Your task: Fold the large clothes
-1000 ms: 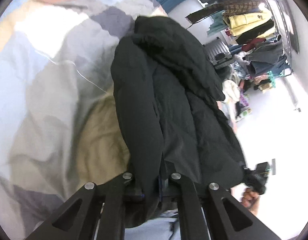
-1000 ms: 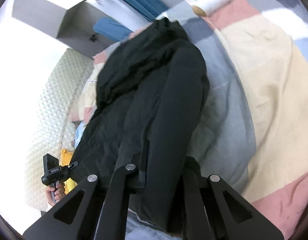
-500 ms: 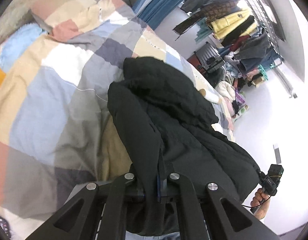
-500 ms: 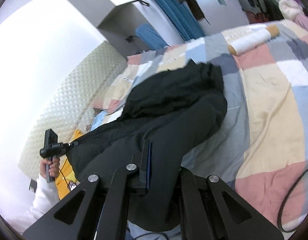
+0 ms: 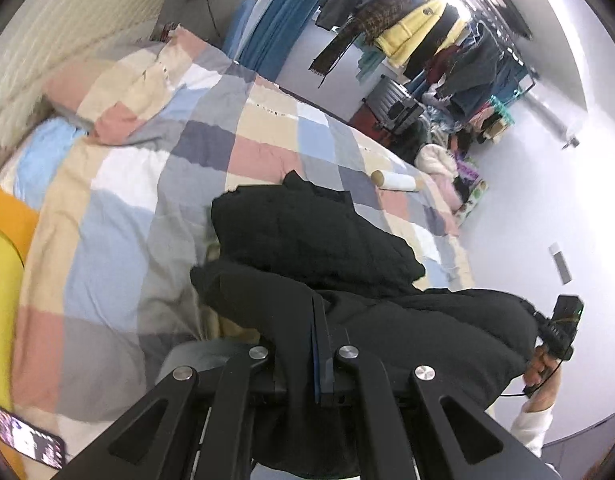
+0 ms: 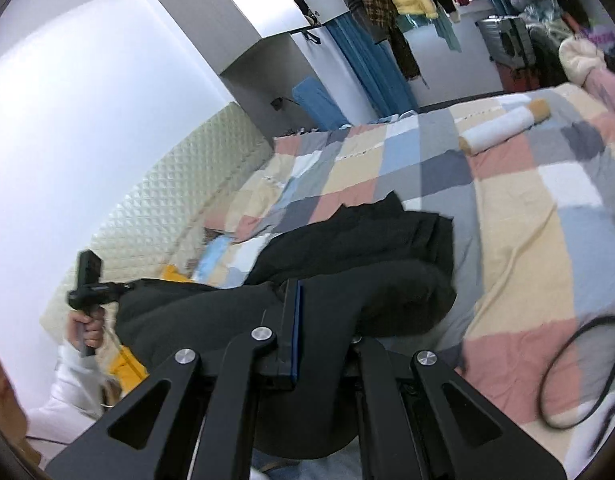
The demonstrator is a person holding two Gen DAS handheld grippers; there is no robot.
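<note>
Compared with a second ago, both grippers have risen well above the bed: the black padded coat [image 5: 347, 264], which then filled most of each view and lay along the bedding, now hangs lifted, with only its far end resting on the patchwork duvet [image 5: 119, 240] ahead of the fingers. Far more of the room shows around it.

The left gripper [image 5: 321, 344] is clamped tight on one edge of the coat, fabric bulging over both fingers. The right gripper [image 6: 307, 336] is likewise closed on the coat's other edge [image 6: 347, 280], the cloth draped over its right finger. Seen from the left wrist, the other gripper and the hand [image 5: 541, 372] holding it sit far right of the fingers; from the right wrist, the opposite hand [image 6: 87, 328] sits far left.

Counted: one coat, two grippers, one white roll [image 6: 503, 126] lying on the duvet well beyond the coat, one phone [image 5: 29, 442] at the lower left of the left gripper, one black cable loop [image 6: 579, 364] right of the right gripper, one rack of hanging clothes [image 5: 419, 40] far ahead.
</note>
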